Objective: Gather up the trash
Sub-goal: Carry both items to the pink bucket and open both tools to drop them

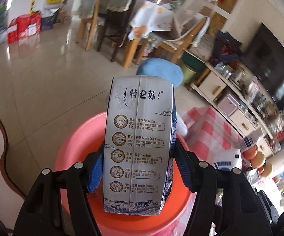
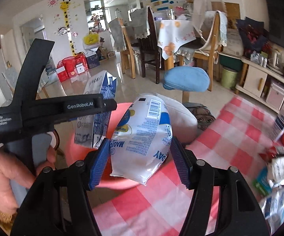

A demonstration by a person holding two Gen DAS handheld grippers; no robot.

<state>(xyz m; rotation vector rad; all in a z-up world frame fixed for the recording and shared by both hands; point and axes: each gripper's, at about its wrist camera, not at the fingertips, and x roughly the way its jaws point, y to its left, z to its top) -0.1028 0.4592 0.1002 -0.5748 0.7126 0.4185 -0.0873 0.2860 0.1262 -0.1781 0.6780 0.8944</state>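
Your left tongs [image 1: 139, 169], ribbed blue pads, clamp a rectangular grey milk carton [image 1: 140, 147] above the round pink basin [image 1: 73, 141]. Your right tongs [image 2: 140, 161] pinch a glossy, crinkled white pouch [image 2: 142, 135] over the checked tabletop [image 2: 230, 137] edge.

The milk carton [image 1: 139, 147] carries "特仑苏" at its top, and below it "Pure Nutrition", "Exclusive Dairy Region", "Cow's Welfare" and "120mg". The white pouch [image 2: 142, 137] shows a barcode and, upside down, "MAGIC" and "DAY". The left gripper [image 2: 53, 108] body reads "GenRobot.AI" and "Data Acquisition System".
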